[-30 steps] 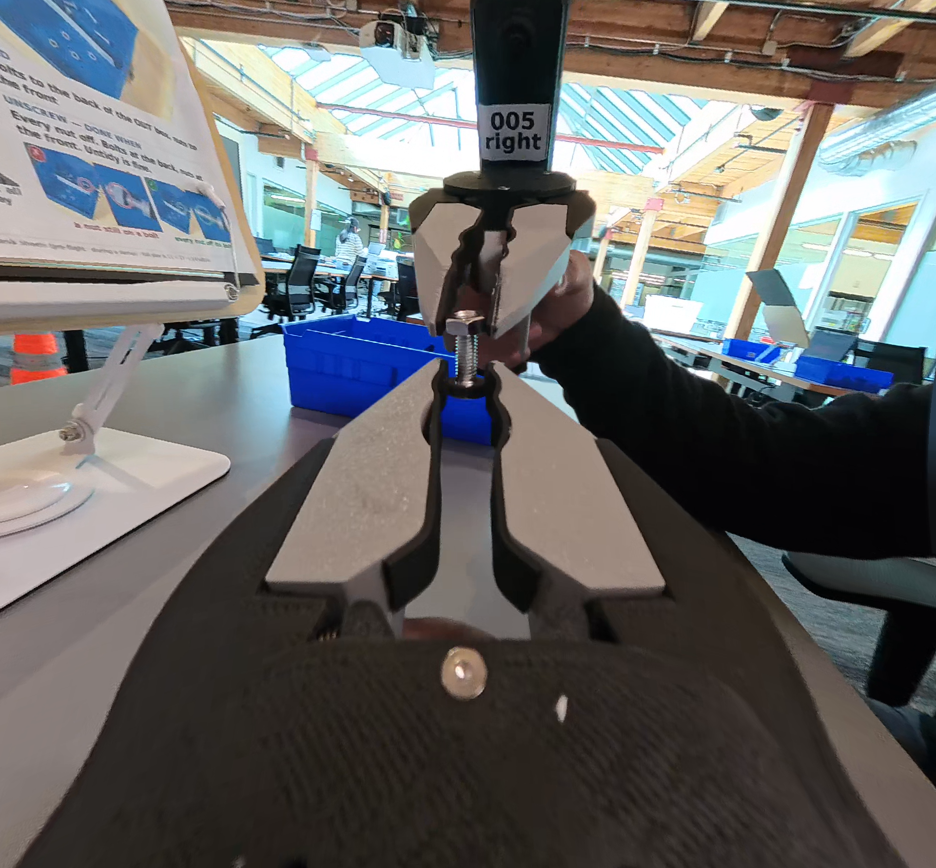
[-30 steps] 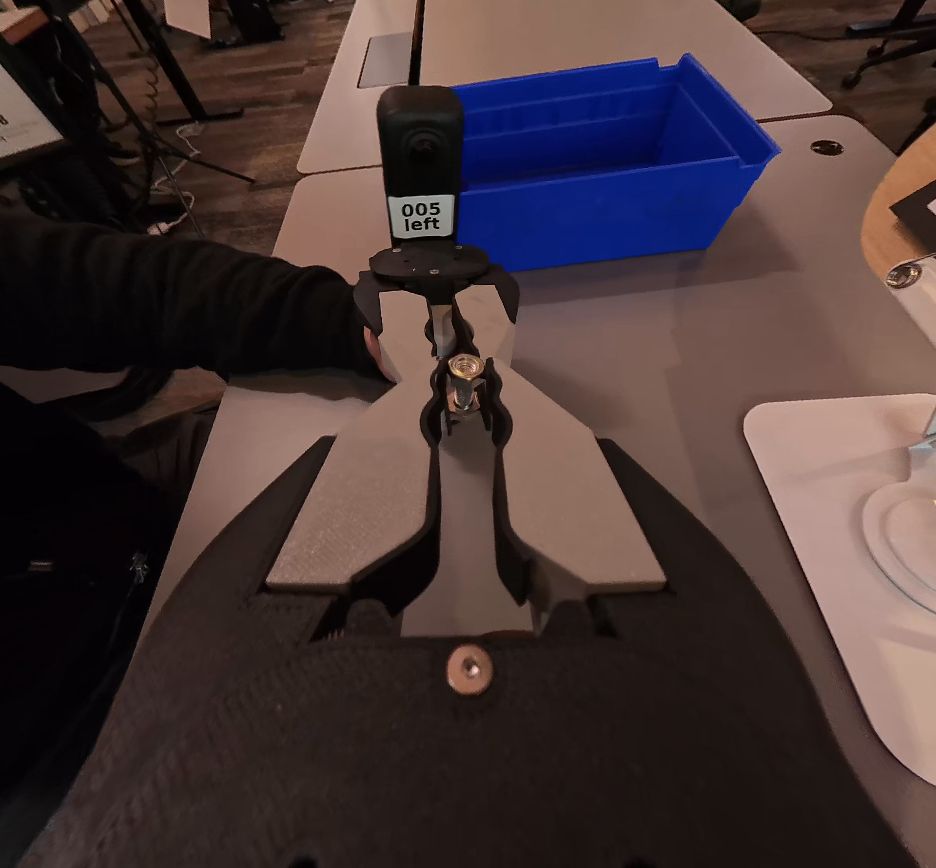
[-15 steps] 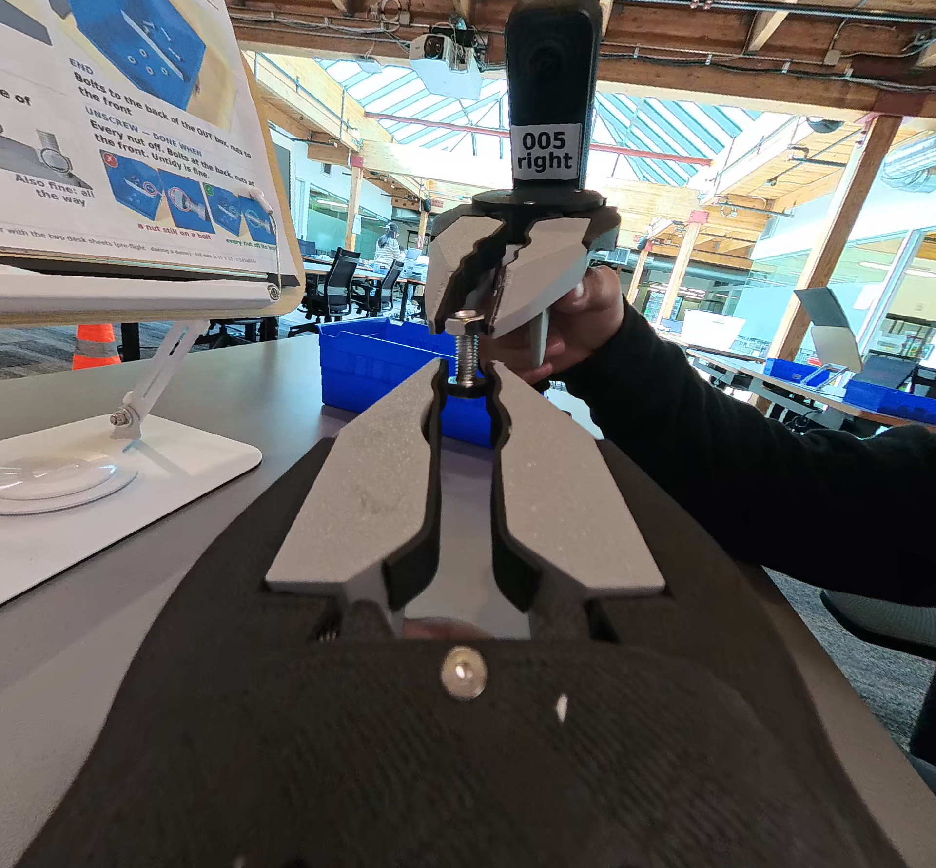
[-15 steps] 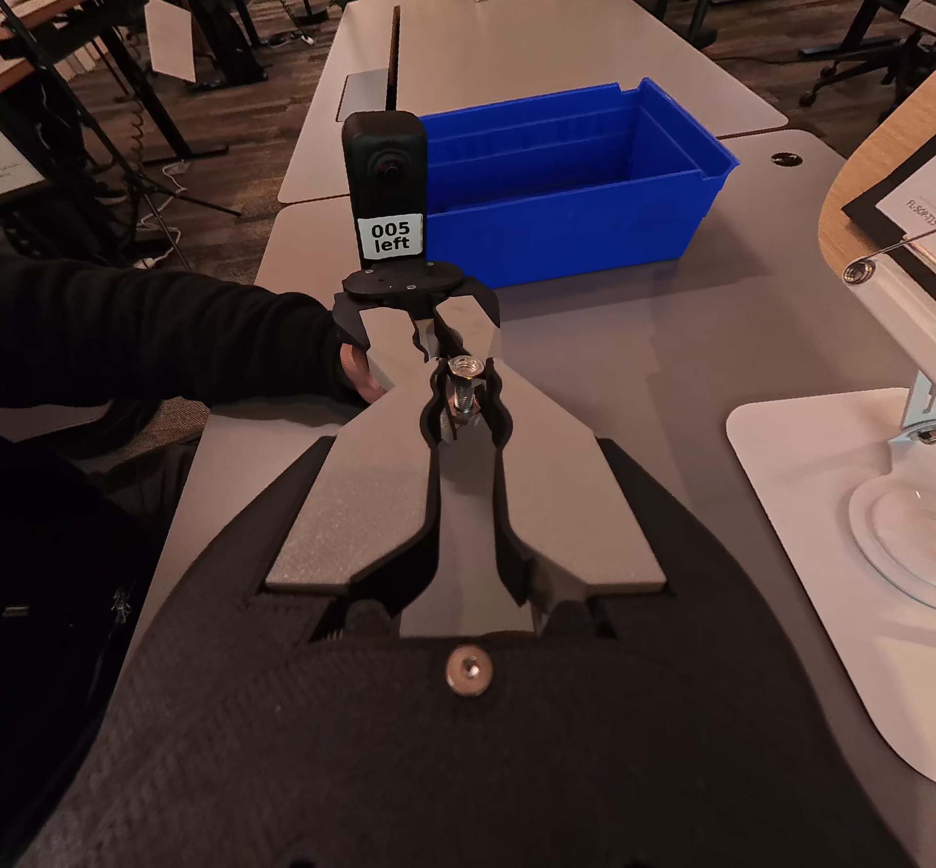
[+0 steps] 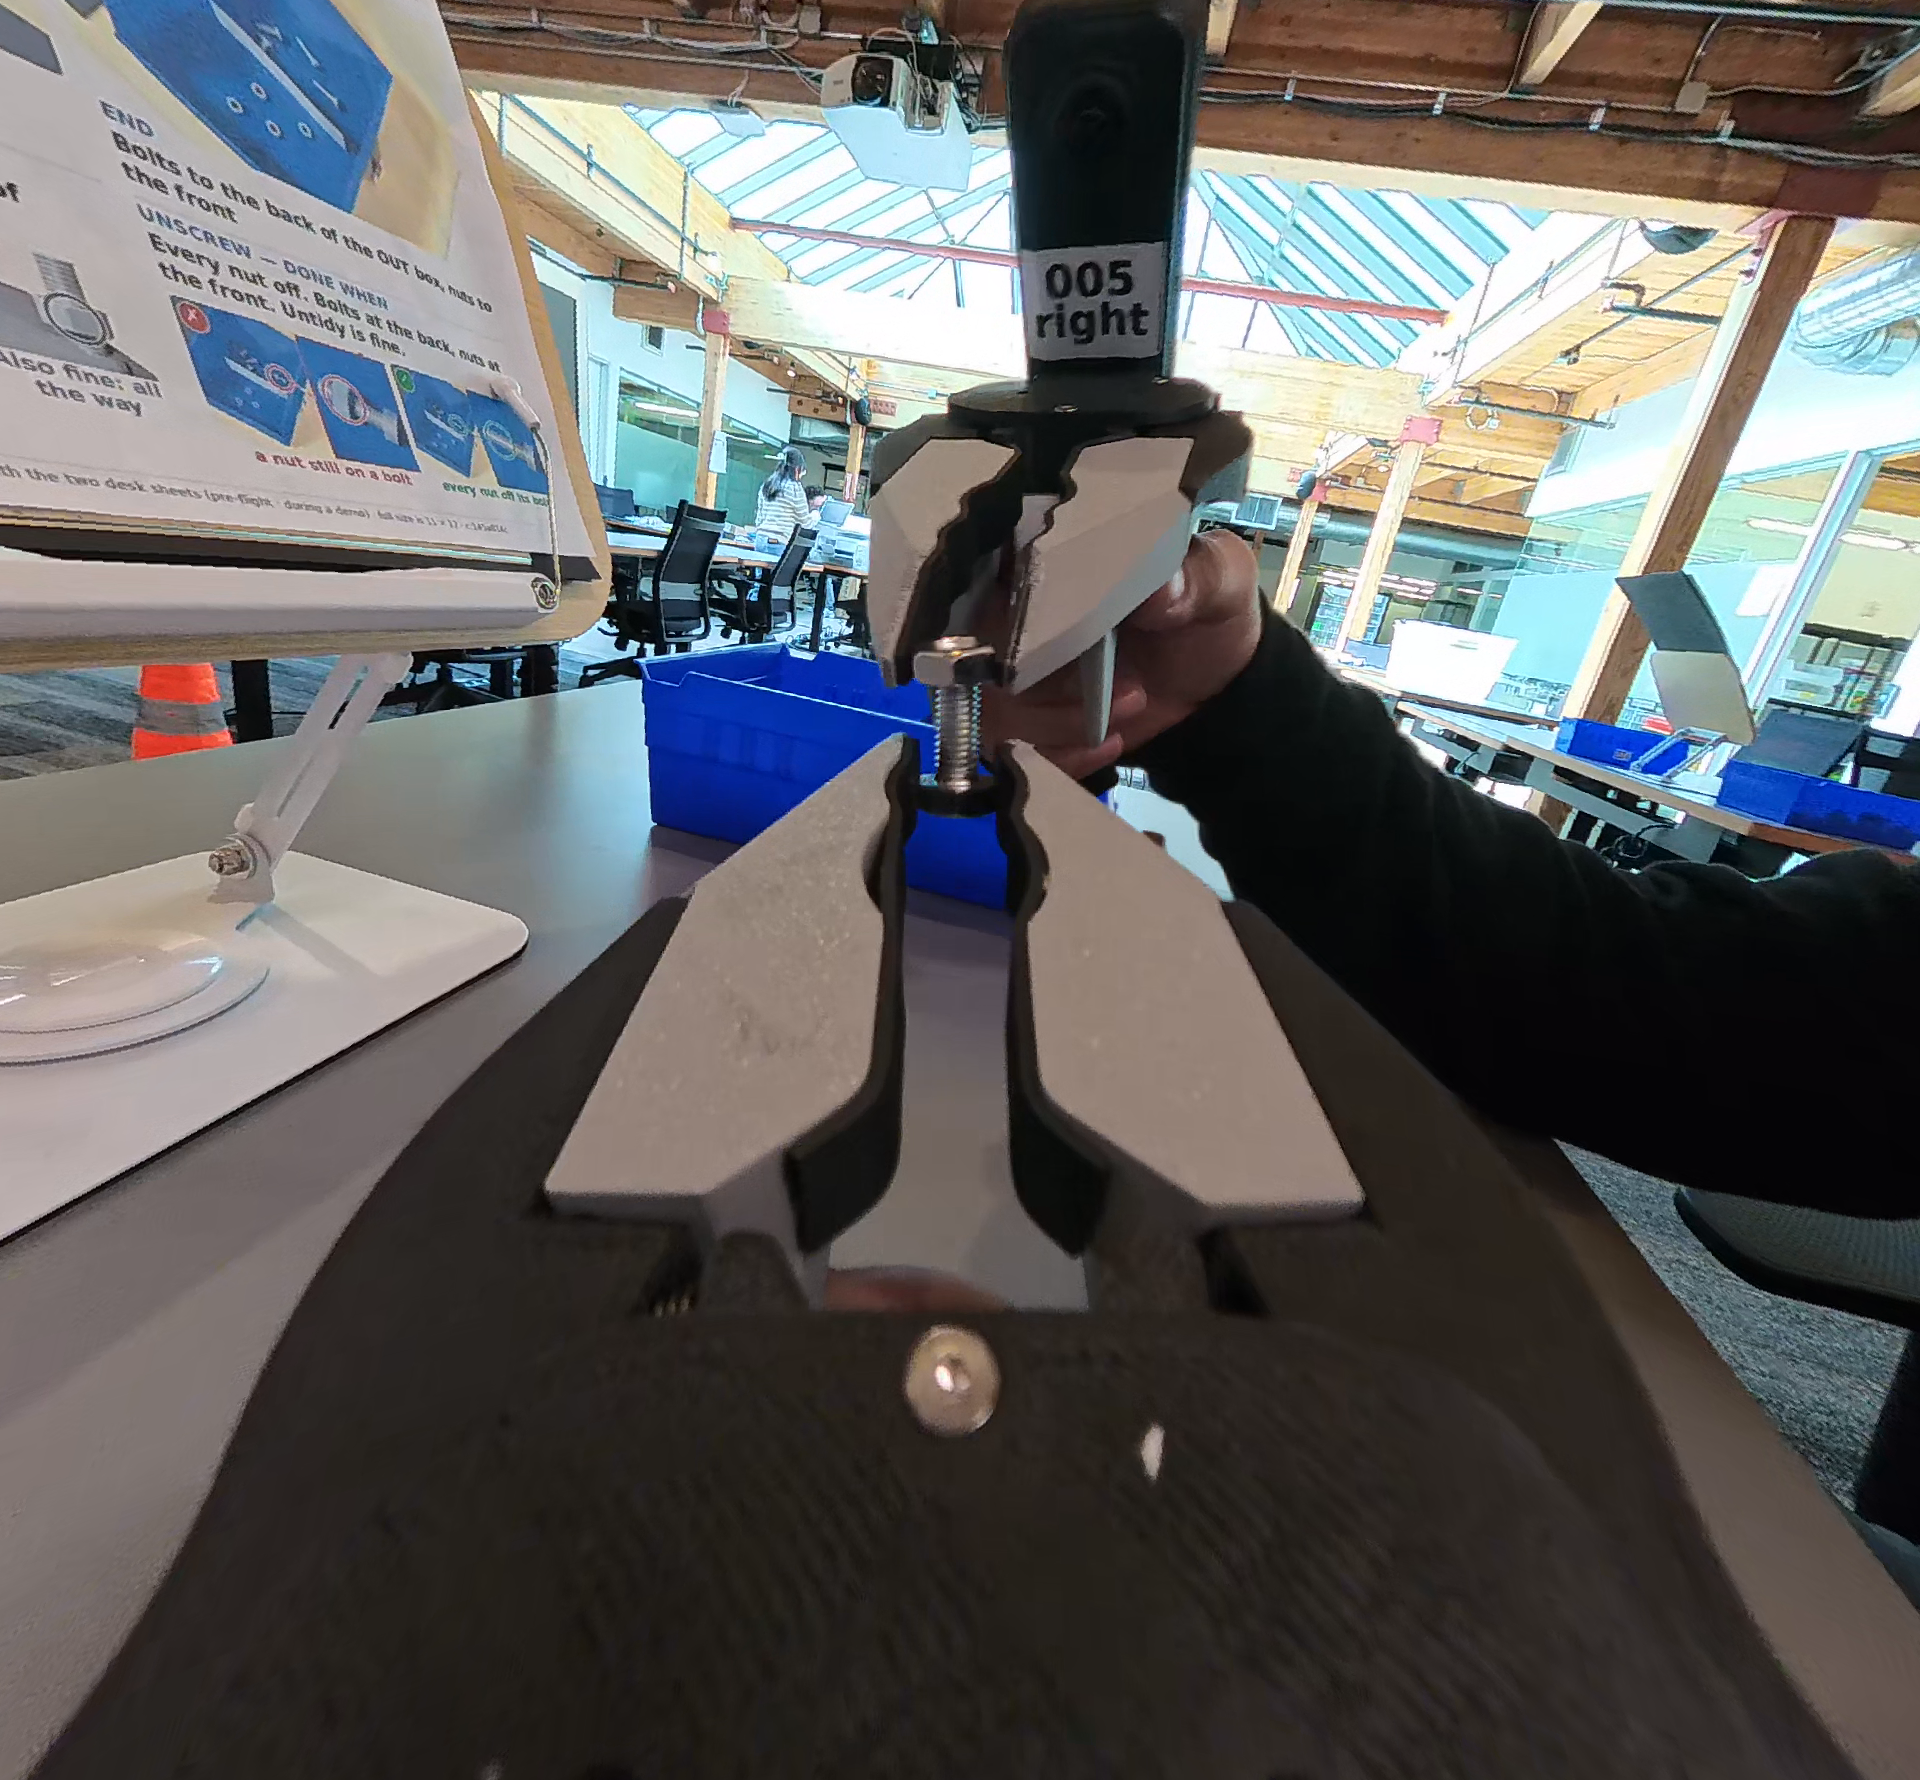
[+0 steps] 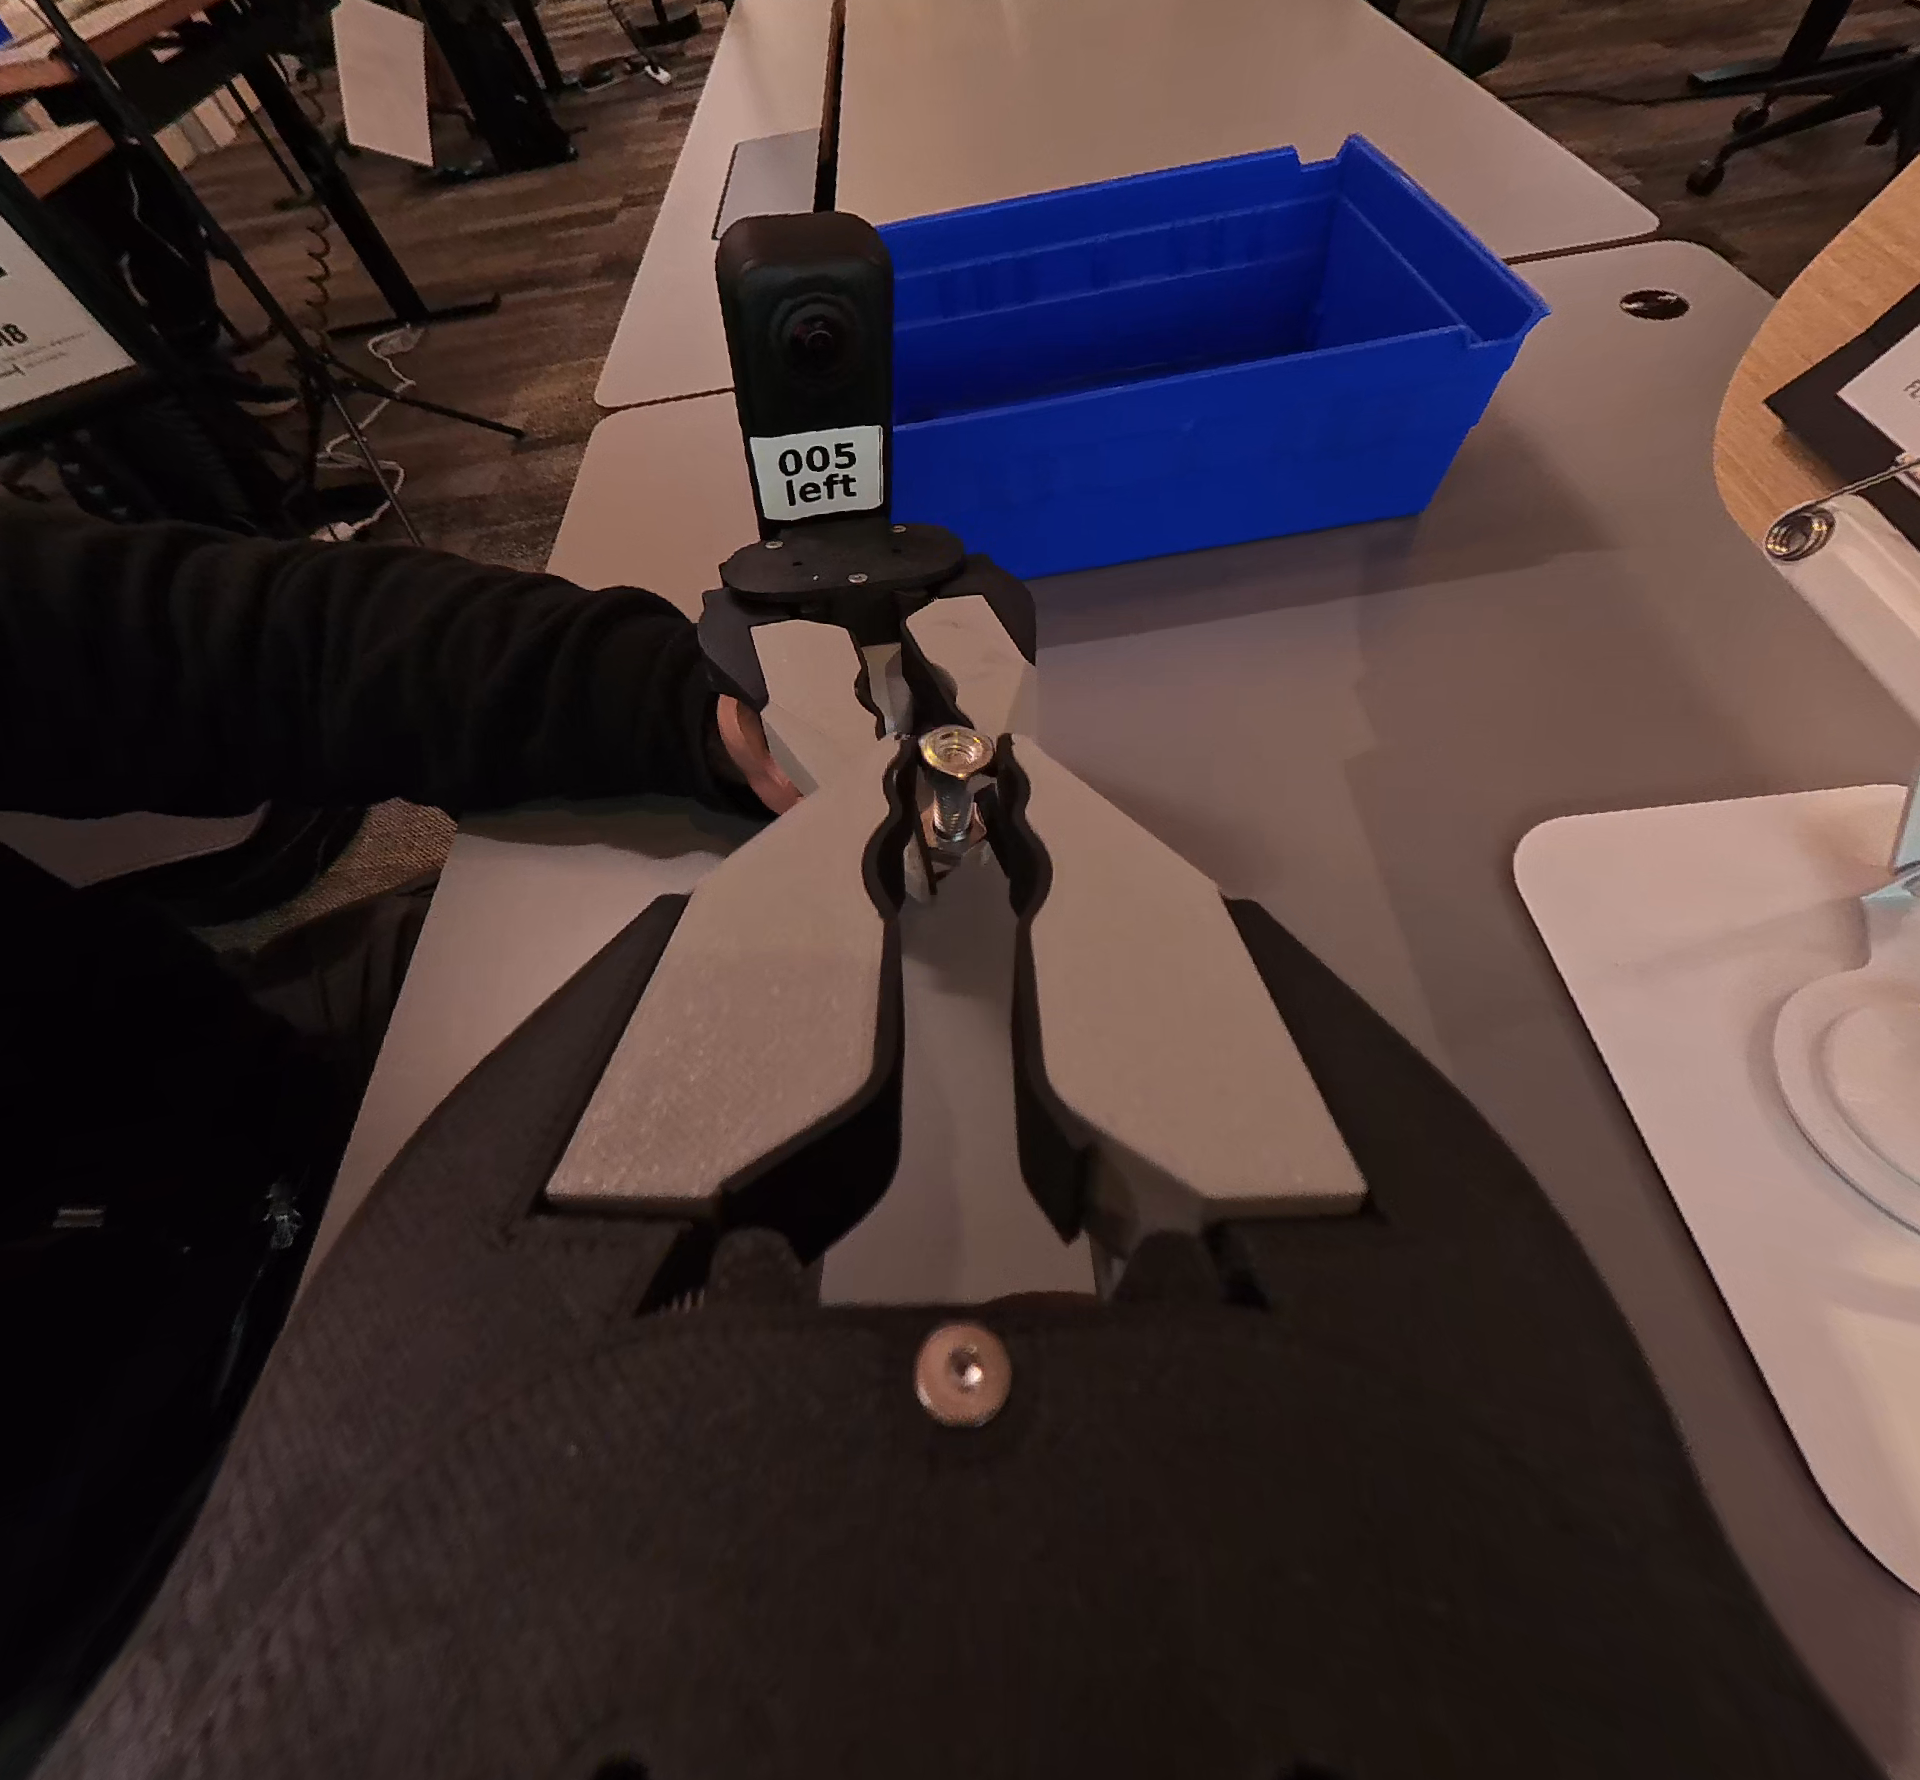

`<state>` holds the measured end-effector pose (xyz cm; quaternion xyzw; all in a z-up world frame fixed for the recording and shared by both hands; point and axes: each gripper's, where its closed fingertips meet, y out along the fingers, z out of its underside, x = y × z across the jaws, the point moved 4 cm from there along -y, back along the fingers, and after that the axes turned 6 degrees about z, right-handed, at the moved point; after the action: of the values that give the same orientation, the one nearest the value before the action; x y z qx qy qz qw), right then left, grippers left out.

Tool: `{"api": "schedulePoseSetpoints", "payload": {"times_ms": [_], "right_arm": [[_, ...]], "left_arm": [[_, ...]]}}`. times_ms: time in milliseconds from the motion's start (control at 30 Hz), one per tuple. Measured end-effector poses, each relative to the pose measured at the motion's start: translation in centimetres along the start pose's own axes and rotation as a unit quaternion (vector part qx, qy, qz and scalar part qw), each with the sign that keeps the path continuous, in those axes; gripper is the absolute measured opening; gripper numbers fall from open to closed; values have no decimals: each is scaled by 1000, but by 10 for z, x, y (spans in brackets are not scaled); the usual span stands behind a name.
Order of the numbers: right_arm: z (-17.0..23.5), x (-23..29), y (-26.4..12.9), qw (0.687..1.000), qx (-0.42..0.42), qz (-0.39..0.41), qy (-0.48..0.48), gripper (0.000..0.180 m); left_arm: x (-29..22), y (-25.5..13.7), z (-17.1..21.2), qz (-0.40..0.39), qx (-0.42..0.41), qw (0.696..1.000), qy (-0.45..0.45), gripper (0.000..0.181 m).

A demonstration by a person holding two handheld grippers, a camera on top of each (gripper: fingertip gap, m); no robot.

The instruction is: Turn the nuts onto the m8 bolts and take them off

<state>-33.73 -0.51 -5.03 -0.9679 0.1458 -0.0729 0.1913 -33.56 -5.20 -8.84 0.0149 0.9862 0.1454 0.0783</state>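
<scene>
A silver bolt [image 5: 954, 728] stands upright in the air between my two grippers, above the grey table [image 6: 1351, 691]. My left gripper [image 5: 956, 783] is shut on the bolt's lower end, where a hex nut [image 6: 954, 751] with a hollow centre shows in the right wrist view. My right gripper [image 6: 954, 826] is shut on the hex head [image 5: 951, 665] at the other end. In the left wrist view the right gripper [image 5: 961, 665] comes down from above, tilted. In the right wrist view the left gripper [image 6: 935, 728] faces mine tip to tip. The bolt's thread [image 6: 948, 800] shows between them.
A blue bin [image 6: 1195, 463] stands on the table behind the grippers; it also shows in the left wrist view [image 5: 758, 743]. A white stand base [image 5: 260, 1003] carries a tilted instruction sheet [image 5: 239, 276]. The base lies at the right in the right wrist view [image 6: 1714, 1055]. Black sleeves reach in from both sides. The grippers are tip to tip, or close to it.
The right gripper has turned and tilted about the bolt while both stay shut on it. Both views have shifted a little; the bin sits farther right in the right wrist view.
</scene>
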Motion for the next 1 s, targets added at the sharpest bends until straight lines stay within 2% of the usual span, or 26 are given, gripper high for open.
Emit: {"api": "schedulePoseSetpoints", "payload": {"times_ms": [433, 767, 1000], "right_arm": [[-18, 8, 2, 989, -112, -81, 50, 11], [-26, 6, 9, 986, -161, -27, 27, 11], [-26, -1, 15, 986, -159, 54, -18, 11]], "left_arm": [[-10, -3, -22, 29, -80, 996, -33, 12], [-5, -8, -32, -16, -91, 996, -13, 12], [6, -12, -30, -70, -73, 995, 9, 12]]}}
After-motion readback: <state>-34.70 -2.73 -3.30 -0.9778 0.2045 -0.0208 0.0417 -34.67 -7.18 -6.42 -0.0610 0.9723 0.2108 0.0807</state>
